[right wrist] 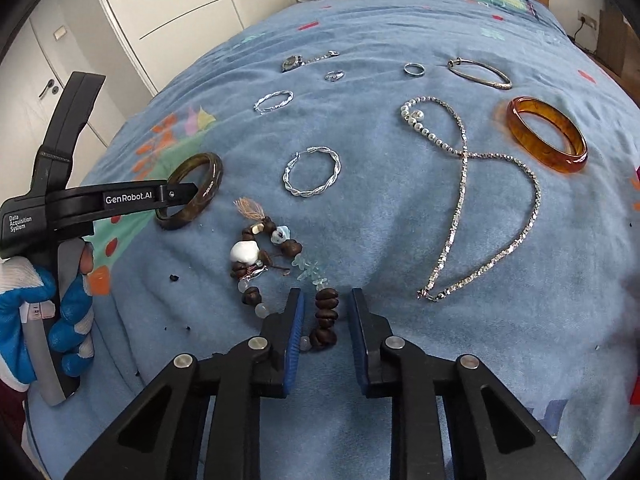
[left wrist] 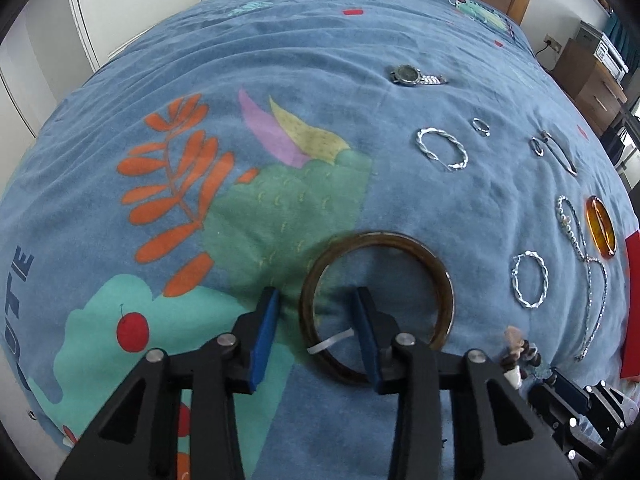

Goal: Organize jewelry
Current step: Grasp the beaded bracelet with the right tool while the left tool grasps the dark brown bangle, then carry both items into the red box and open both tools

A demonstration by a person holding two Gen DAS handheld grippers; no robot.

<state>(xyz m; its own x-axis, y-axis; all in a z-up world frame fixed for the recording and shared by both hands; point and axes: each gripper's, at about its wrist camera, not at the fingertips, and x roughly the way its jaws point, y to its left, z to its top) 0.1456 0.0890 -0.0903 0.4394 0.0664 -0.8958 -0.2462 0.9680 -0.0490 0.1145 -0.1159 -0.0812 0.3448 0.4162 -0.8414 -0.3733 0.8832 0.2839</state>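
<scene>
Left tongs (left wrist: pixel 316 300), part open, straddle the bangle (left wrist: pixel 376 308) rim low in frame; right tongs (right wrist: pixel 325 304), part open, straddle the beads (right wrist: pixel 326 316), both seemingly poised to lift.

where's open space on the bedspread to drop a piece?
Free: the printed area left of the dark bangle, and the stretch beyond the watch toward the headboard. Crowded: right side, around the silver chain, amber bangle, twisted hoops and beaded bracelet.

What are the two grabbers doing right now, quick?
Left gripper: open, fingers on either side of the brown bangle's rim, not squeezing it yet.
Right gripper: open around the bead bracelet, not pinching yet.
</scene>
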